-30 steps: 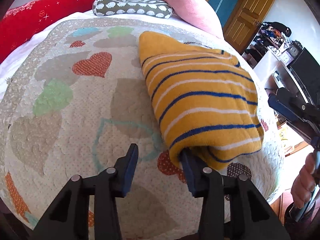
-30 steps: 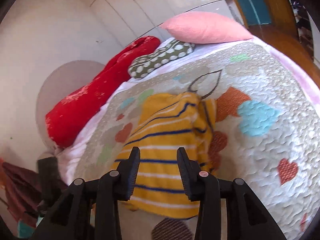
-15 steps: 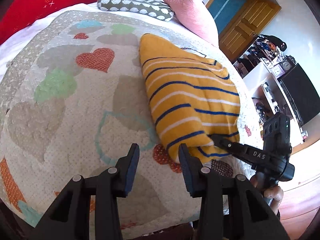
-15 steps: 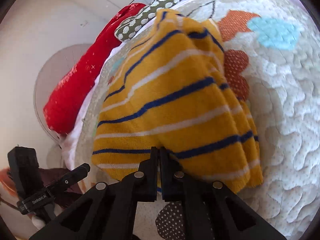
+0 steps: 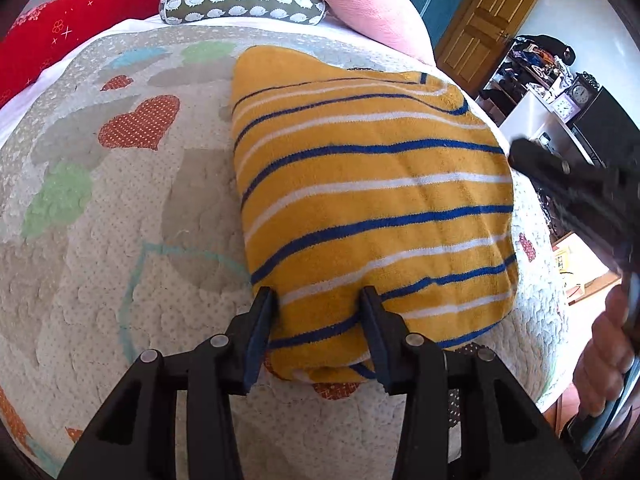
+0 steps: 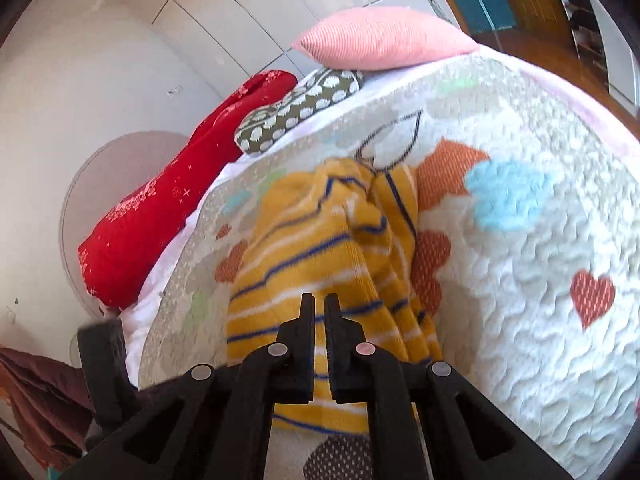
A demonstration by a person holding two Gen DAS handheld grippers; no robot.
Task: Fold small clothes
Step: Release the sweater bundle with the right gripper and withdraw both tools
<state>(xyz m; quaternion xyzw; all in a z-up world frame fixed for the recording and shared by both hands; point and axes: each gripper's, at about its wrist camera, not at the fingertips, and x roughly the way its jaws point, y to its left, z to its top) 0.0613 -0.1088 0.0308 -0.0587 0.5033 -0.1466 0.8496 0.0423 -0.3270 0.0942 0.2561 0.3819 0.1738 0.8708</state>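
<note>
A folded yellow garment (image 5: 360,184) with blue and white stripes lies flat on the heart-patterned quilt (image 5: 100,240). My left gripper (image 5: 318,312) stands open over its near left corner, the jaws widening a little, with the fabric edge between the fingers and not pinched. In the left wrist view my right gripper (image 5: 520,152) shows blurred at the garment's right edge, with a hand (image 5: 600,352) on its handle. Seen from its own camera, the right gripper (image 6: 319,300) is shut to a thin slit, just starting to part. The garment (image 6: 304,248) lies behind it; no pinched fabric shows.
A long red cushion (image 5: 80,28), a patterned bolster (image 5: 240,4) and a pink pillow (image 5: 360,8) line the head of the bed. Past the bed's right edge are a wooden door (image 5: 480,24) and a cluttered cabinet (image 5: 560,96).
My right gripper went from open to shut, closed at the garment's near edge half a second ago, and now sits at its right side. The left gripper moved onto the near corner.
</note>
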